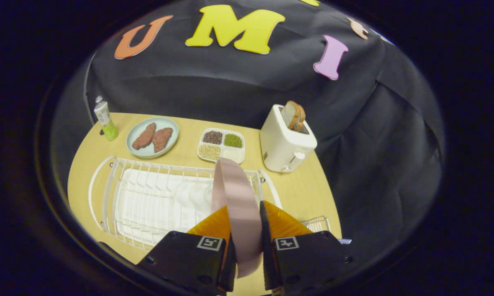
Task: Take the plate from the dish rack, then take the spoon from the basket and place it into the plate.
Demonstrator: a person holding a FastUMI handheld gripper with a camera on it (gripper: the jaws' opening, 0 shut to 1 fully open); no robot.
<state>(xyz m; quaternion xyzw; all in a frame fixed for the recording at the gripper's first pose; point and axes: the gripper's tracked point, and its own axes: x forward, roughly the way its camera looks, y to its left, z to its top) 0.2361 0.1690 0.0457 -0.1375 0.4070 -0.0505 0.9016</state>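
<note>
I am holding the pink plate edge-on in the tool, both fingers pressing on its rim, so it is standing upright between them and rising just ahead of the tips. The plate is sitting above the right end of the white wire dish rack on the wooden worktop. A small wire basket is showing just right of the fingers. Beyond the rack I am seeing a plate of meat, a four-part grain tray, a toaster with bread, and a bottle.
</note>
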